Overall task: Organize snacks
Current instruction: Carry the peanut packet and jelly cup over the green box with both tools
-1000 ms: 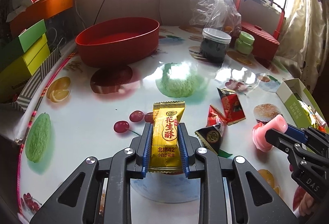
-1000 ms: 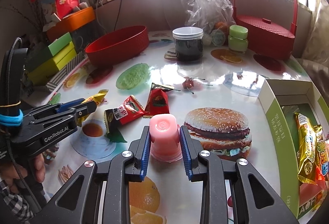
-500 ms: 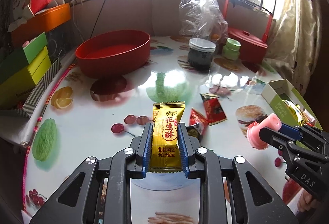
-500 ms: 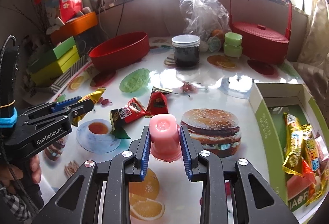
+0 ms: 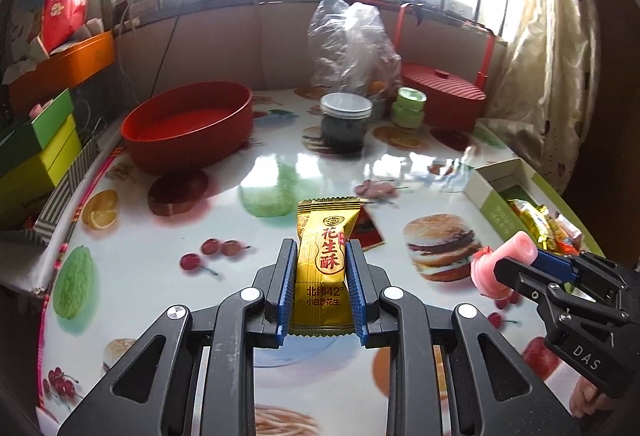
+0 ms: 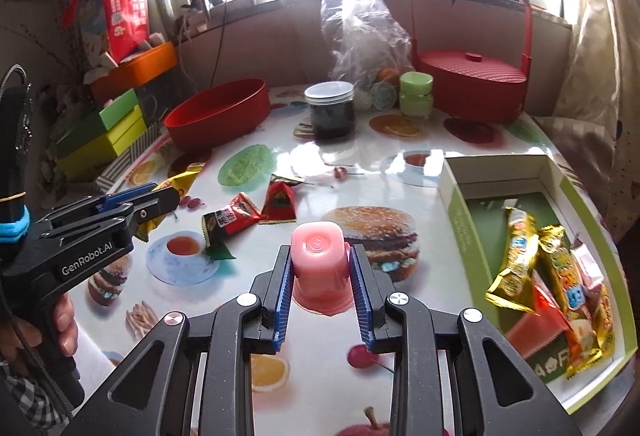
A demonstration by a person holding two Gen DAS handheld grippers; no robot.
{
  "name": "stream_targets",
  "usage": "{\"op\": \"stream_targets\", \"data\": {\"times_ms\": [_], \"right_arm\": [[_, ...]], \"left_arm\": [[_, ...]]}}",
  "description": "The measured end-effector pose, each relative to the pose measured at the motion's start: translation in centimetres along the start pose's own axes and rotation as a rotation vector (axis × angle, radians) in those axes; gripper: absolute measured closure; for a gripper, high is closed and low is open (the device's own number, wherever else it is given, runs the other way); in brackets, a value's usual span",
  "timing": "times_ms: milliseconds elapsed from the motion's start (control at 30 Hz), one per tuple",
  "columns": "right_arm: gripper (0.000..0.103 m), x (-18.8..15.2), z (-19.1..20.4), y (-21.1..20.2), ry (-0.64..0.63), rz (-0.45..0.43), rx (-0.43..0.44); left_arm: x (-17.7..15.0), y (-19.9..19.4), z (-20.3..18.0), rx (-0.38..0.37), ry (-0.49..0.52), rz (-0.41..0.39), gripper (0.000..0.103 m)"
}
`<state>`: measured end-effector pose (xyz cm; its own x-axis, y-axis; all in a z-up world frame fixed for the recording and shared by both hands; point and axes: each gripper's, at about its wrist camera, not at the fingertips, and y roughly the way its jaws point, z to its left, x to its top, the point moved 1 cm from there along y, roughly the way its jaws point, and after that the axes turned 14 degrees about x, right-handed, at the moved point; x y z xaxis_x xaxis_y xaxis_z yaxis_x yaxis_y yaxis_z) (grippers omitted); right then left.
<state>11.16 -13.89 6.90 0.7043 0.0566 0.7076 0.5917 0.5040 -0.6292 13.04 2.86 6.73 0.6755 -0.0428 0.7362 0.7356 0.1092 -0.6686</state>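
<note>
My left gripper [image 5: 321, 256] is shut on a gold peanut-candy packet [image 5: 323, 260] and holds it above the table. My right gripper [image 6: 320, 260] is shut on a pink jelly cup [image 6: 318, 262], also held above the table; it shows at the right of the left wrist view [image 5: 500, 268]. A green-and-white box [image 6: 456, 212] at the right holds several wrapped snacks [image 6: 552, 276]. Two red wrapped snacks [image 6: 280, 200] and a dark one [image 6: 230, 218] lie on the table between the grippers. The left gripper shows at the left of the right wrist view [image 6: 160, 202].
A red oval basin [image 5: 188, 128] stands at the back left. A dark jar with a white lid [image 5: 344, 120], a green pot [image 5: 408, 106], a clear plastic bag [image 5: 352, 40] and a red lidded basket [image 5: 440, 96] stand at the back. Green and yellow boxes [image 5: 36, 152] line the left edge.
Both grippers have risen with their snacks and the table looks farther below. The right gripper has shifted toward the green box, which now shows more fully.
</note>
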Motion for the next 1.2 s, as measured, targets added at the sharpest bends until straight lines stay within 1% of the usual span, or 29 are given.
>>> {"op": "stream_targets", "data": {"times_ms": [467, 1200], "right_arm": [[0.076, -0.8, -1.8, -4.0, 0.037, -0.050, -0.053], [0.076, -1.6, -6.3, -10.3, 0.113, -0.125, -0.175]], "left_arm": [[0.7, -1.5, -3.8, -0.075, 0.036, -0.023, 0.077], [3.0, -2.5, -11.3, -0.238, 0.081, -0.025, 0.077]]}}
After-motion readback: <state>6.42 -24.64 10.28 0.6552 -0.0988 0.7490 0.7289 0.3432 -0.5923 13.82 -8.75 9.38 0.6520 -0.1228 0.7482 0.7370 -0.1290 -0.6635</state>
